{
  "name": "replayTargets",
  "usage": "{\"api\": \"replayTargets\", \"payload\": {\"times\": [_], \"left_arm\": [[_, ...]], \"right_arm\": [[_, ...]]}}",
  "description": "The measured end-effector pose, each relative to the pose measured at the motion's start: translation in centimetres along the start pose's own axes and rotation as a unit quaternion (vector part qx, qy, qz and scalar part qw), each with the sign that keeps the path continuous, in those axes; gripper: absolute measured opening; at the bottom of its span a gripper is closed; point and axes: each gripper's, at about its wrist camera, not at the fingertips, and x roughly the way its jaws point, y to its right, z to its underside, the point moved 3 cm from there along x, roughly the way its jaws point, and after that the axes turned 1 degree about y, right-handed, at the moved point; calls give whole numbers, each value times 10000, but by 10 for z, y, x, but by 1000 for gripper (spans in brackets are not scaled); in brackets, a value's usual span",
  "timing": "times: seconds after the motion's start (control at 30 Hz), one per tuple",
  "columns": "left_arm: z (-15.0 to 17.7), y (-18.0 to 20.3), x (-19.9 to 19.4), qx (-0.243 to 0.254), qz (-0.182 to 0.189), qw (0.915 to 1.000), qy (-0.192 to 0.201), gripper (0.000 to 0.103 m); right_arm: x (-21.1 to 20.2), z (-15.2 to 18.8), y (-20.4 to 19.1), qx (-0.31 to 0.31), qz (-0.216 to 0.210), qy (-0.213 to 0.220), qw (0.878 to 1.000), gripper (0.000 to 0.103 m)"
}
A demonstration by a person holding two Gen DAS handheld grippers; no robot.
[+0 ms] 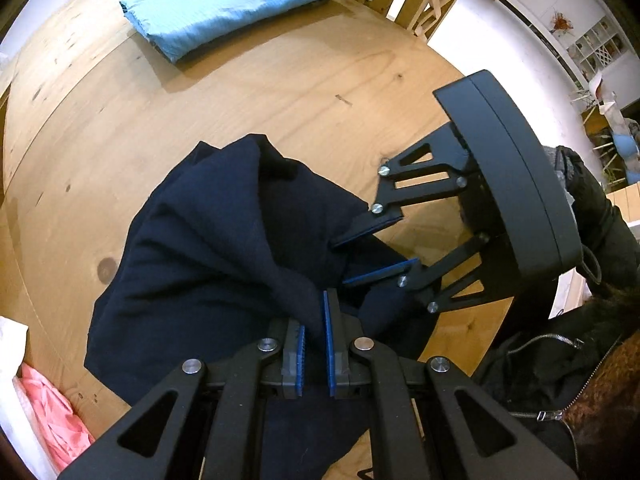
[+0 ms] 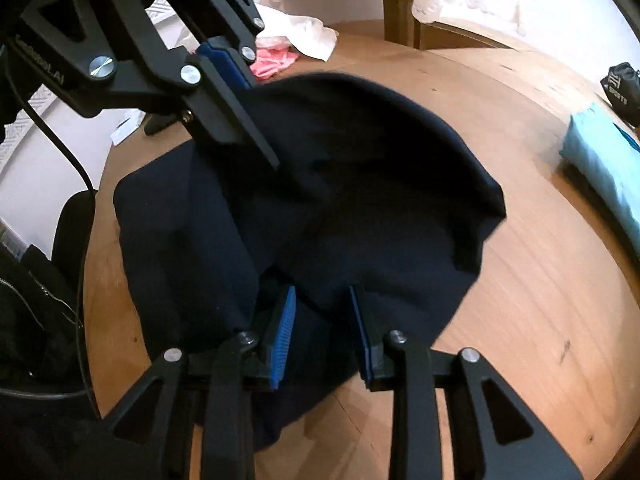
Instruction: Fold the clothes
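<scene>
Though crumpled, navy garment on wooden table

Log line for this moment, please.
left gripper: shut on navy garment | right gripper: open over garment | blue folded cloth: set aside on table

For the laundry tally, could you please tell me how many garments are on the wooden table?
3 clearly: the navy garment bunched mid-table, the folded light-blue one at the far edge, and a pink one at the side. A black item and white fabric may be more.
</scene>
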Motion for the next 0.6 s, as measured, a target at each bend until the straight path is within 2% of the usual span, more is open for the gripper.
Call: {"api": "replayTargets", "payload": {"times": [0.03,0.07,0.1,0.23,0.27,0.33,0.4,0.5,0.53,0.6], "left_arm": [[-3,-1,1,-7,7,10000,22,7],[-5,-4,1,-7,14,10000,44,7],[-5,-6,-2,-15,6,10000,70,7],[-6,-10,-10,-12,17,9998,177,7],[-6,-11,-13,-9,32,9998,198,7],[-8,-14,-17,0,57,9997,236,7],[-11,-15,-15,-4,125,9996,264,7],[-15,-16,-9,-5,235,9993,306,7],[-16,-17,-9,-4,241,9992,328,7],[-12,-20,-14,-21,266,9989,393,8]], "right_arm": [[2,-1,1,34,2,26,10000,23],[3,-3,4,135,9,27,9999,13],[5,-4,8,256,16,20,9997,10],[10,-8,19,753,-420,64,9963,6],[12,-10,21,952,-637,142,9933,6],[15,-14,25,1436,-1400,292,9792,6],[23,-10,32,1907,-2031,294,9600,9],[32,6,46,2544,-2603,164,9312,10],[34,11,50,2753,-2790,120,9199,14],[15,23,59,2790,-2617,414,9230,31]]}}
